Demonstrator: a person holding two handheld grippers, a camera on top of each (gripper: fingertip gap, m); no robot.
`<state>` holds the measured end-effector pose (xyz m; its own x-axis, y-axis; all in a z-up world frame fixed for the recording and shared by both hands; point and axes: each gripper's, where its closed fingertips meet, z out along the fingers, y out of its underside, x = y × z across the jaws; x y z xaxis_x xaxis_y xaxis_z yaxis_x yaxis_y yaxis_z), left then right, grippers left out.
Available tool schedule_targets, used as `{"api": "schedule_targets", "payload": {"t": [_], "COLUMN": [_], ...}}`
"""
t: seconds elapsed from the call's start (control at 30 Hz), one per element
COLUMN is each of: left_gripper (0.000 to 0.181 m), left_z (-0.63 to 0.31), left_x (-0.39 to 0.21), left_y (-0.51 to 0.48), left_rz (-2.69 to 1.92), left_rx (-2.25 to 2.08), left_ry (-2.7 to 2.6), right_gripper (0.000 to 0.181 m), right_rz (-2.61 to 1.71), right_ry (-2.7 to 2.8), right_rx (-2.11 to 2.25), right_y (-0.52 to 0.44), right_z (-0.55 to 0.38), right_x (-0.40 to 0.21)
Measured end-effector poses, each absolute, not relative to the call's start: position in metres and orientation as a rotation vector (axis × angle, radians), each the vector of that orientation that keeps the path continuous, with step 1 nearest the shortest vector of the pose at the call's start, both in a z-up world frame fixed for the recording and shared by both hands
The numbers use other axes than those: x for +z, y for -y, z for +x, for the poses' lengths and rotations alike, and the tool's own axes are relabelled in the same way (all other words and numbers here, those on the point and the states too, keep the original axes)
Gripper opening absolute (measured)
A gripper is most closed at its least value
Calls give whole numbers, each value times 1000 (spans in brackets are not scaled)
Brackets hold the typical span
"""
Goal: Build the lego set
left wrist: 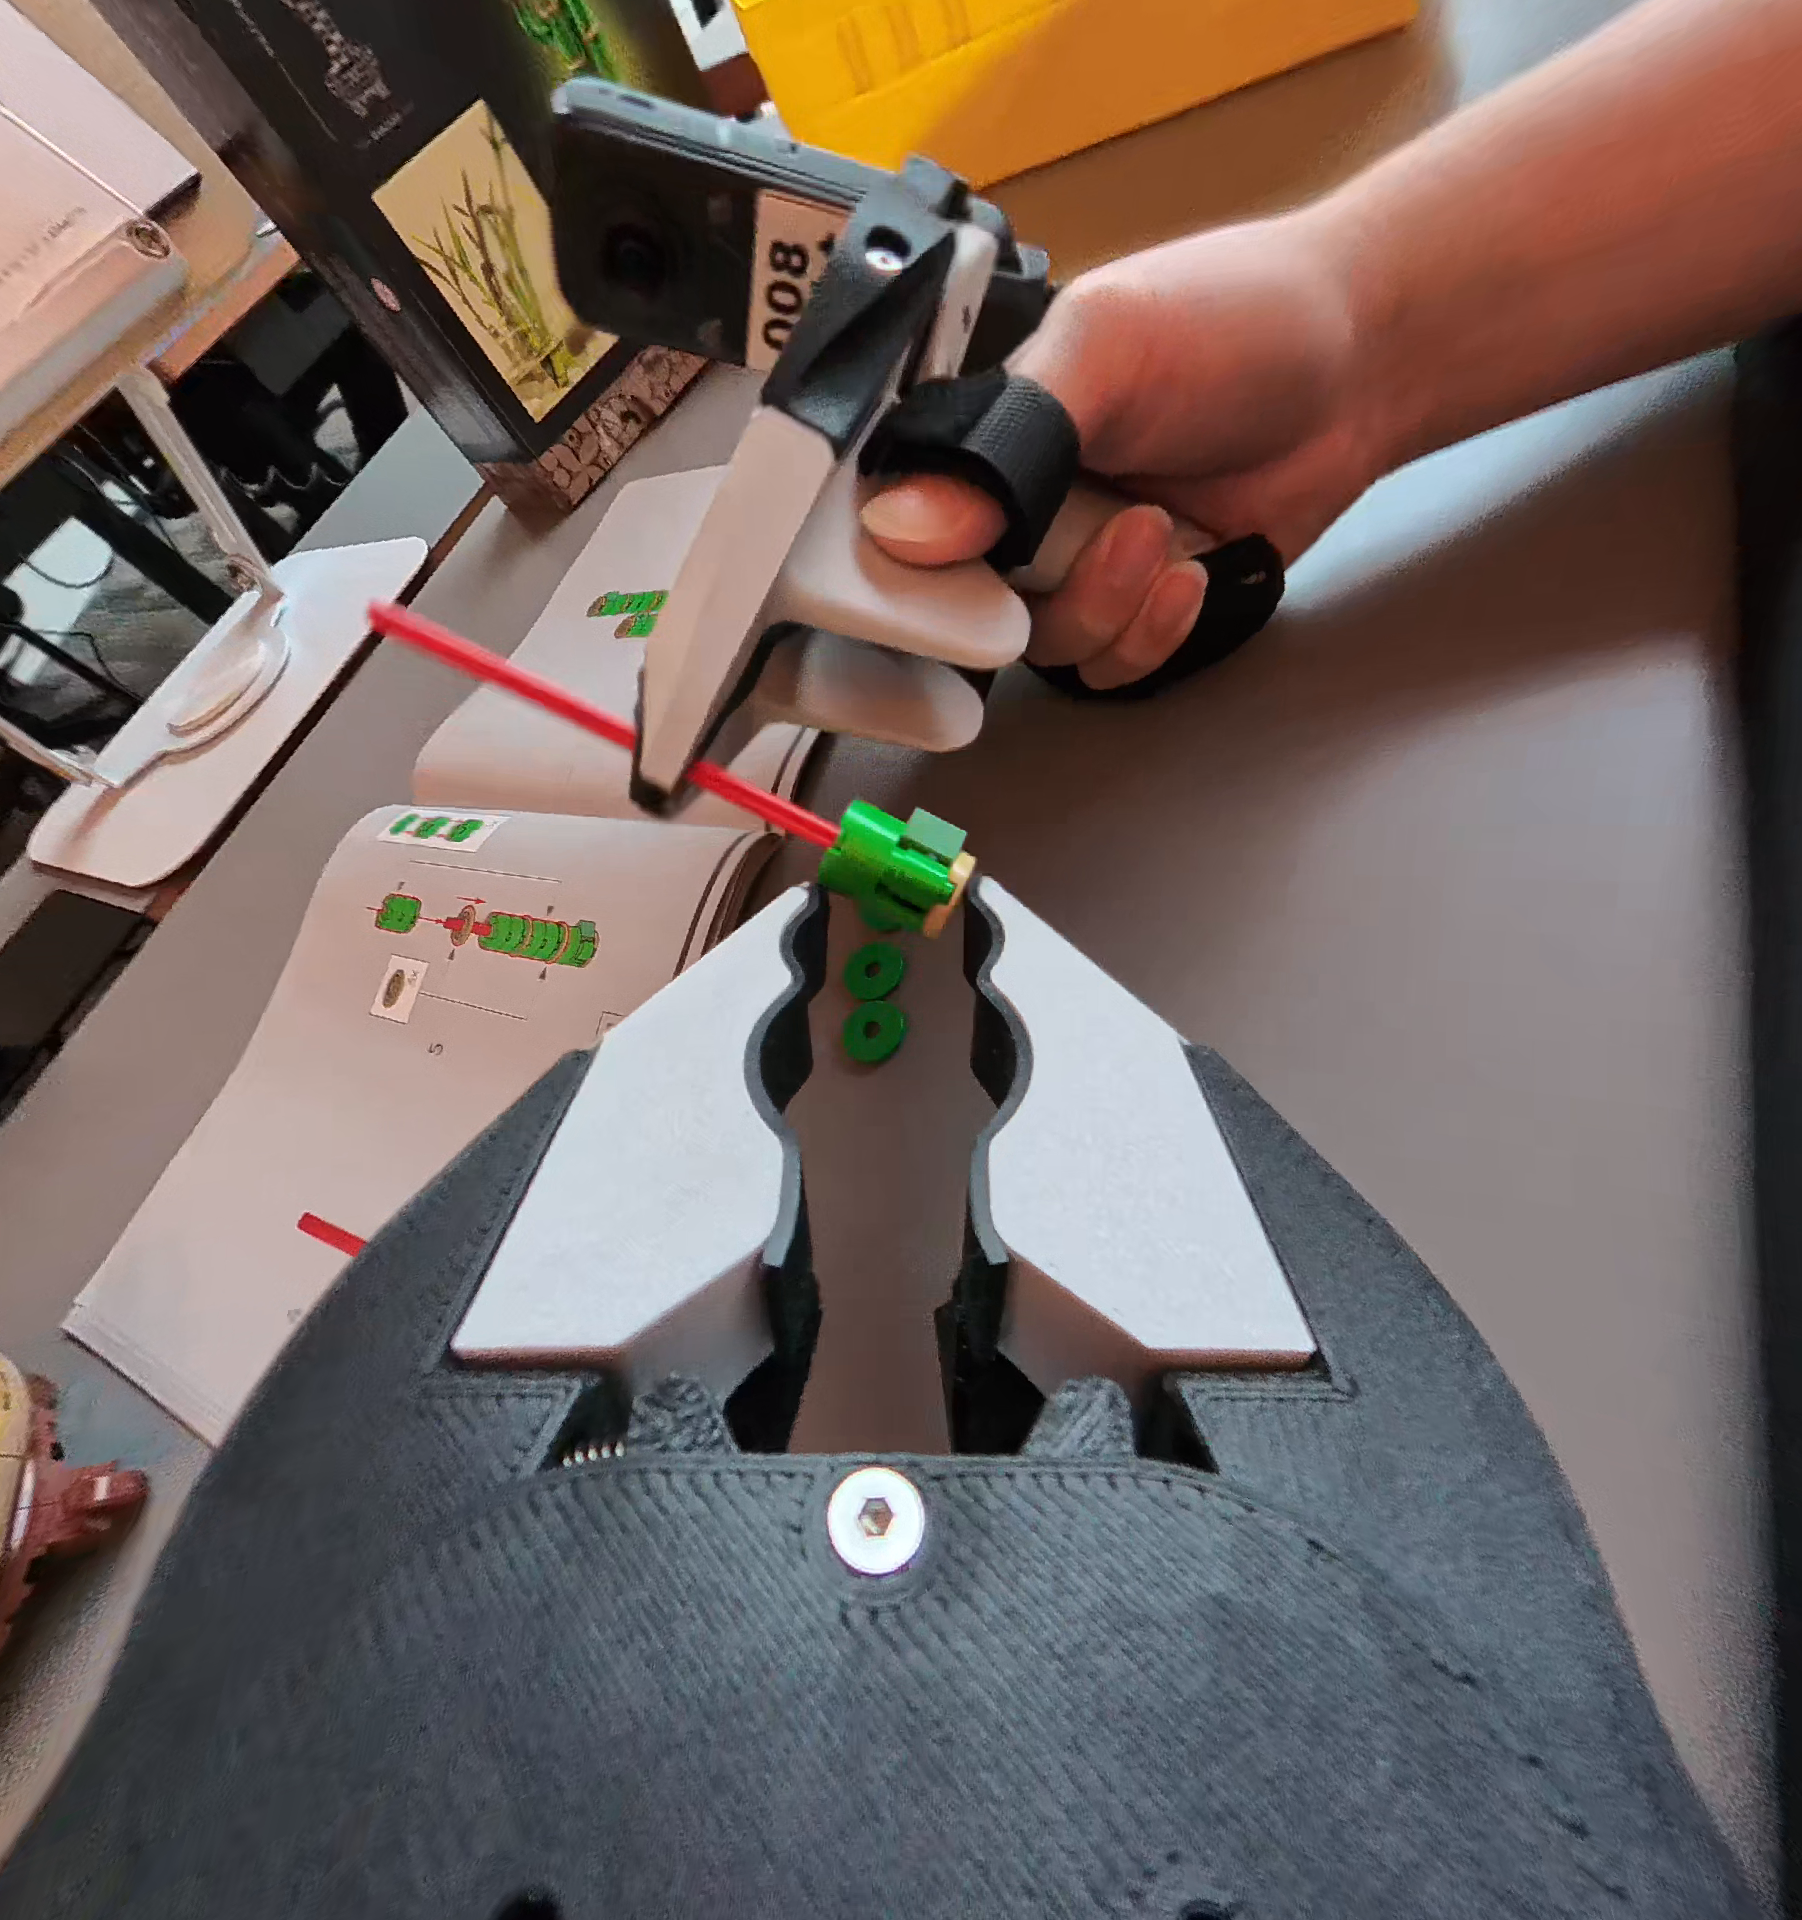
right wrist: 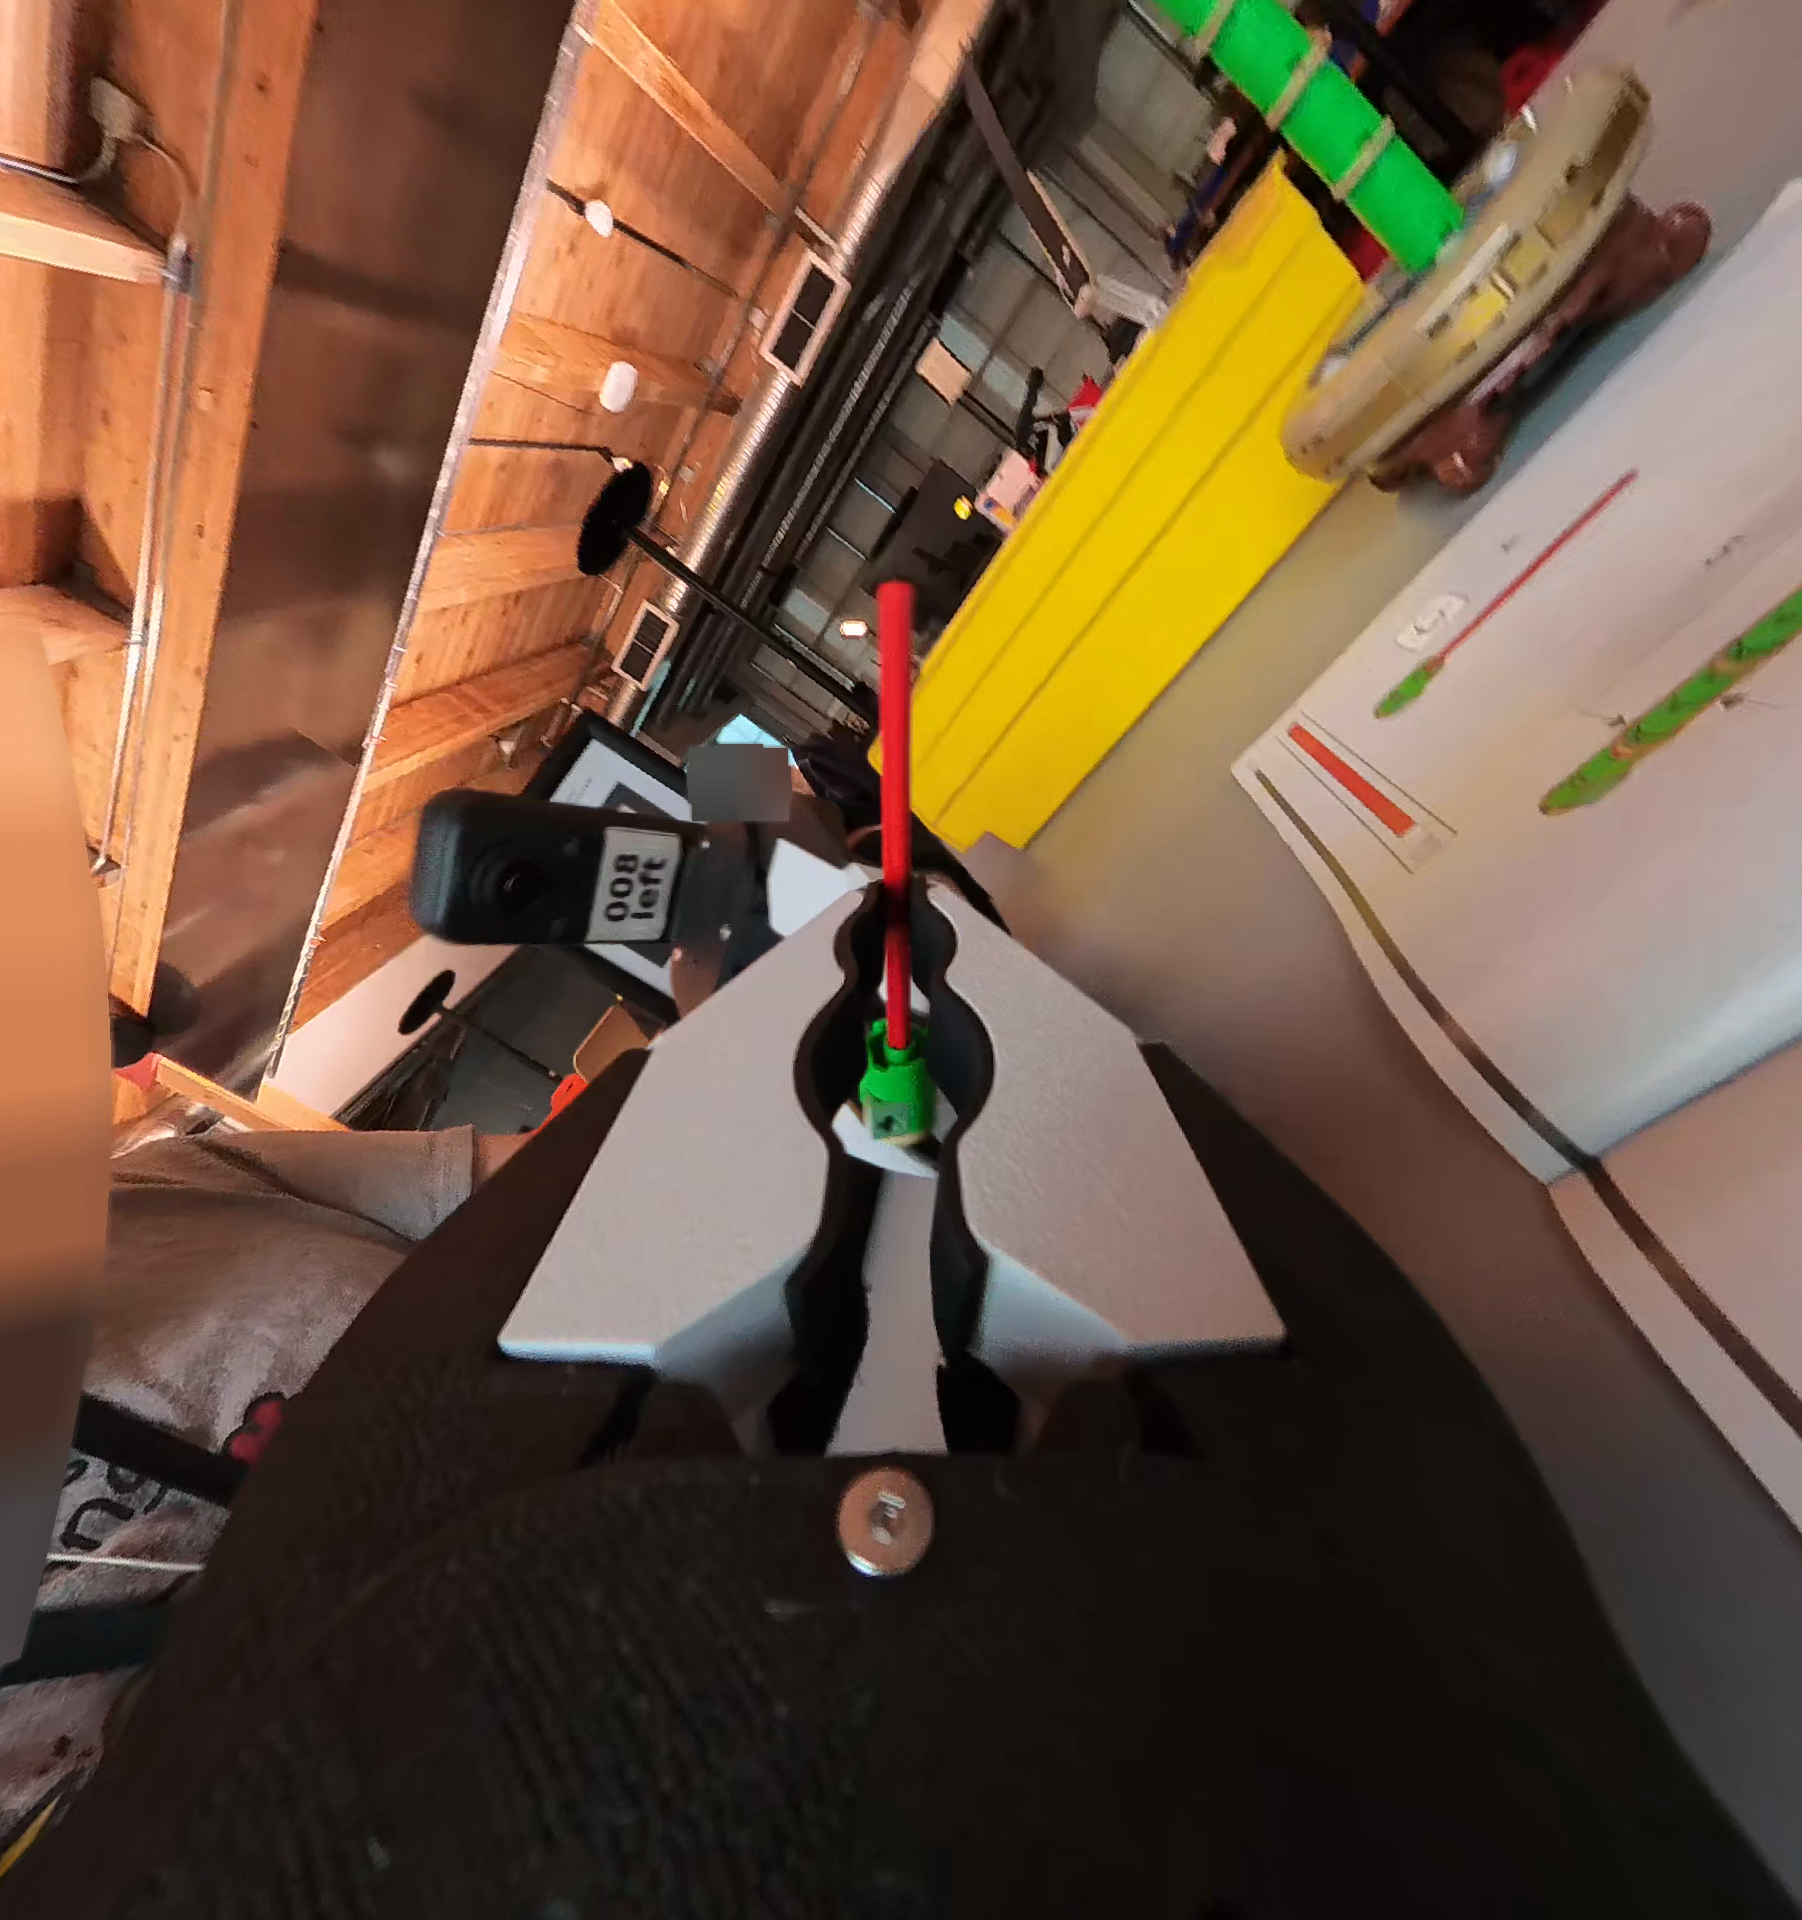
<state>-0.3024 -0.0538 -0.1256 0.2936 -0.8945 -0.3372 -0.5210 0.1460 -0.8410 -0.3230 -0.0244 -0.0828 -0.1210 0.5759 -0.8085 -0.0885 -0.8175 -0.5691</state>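
Our right gripper (left wrist: 668,795) clamps the red axle (left wrist: 502,675) at frame centre; only our left view shows the left gripper (left wrist: 892,904) gaping above two green rings (left wrist: 873,1003).

A thin red axle (left wrist: 564,701) is held aloft, slanted, with green pieces (left wrist: 892,868) stacked at its lower end. Two green round discs (left wrist: 873,1003) lie flat on the counter (left wrist: 1396,1039) below.

Red rod (left wrist: 523,681), green pieces (left wrist: 892,868), green rings (left wrist: 873,1003), yellow box (right wrist: 1115,613).
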Motion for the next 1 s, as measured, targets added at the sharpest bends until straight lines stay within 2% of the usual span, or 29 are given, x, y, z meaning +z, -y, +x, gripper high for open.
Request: {"api": "schedule_targets", "payload": {"t": [0.3, 0.47, 0.63, 1.0], "left_gripper": [48, 40, 16, 16], "left_z": [-298, -299, -301, -305], "left_x": [-112, -102, -101, -107], "left_y": [64, 61, 62, 57], "left_rz": [-1665, -1667, -1665, -1654], "left_rx": [-949, -1041, -1042, -873], "left_ry": [-1187, -1108, -1116, -1174], "right_gripper": [2, 3, 3, 7], "right_rz": [-1510, -1484, -1465, -1455], "right_ry": [729, 886, 911, 950], "right_rx": [1773, 1606, 1551, 1568], "right_y": [34, 46, 47, 52], "right_z": [-316, -327, -330, -333], "right_x": [-49, -52, -55, -59]}}
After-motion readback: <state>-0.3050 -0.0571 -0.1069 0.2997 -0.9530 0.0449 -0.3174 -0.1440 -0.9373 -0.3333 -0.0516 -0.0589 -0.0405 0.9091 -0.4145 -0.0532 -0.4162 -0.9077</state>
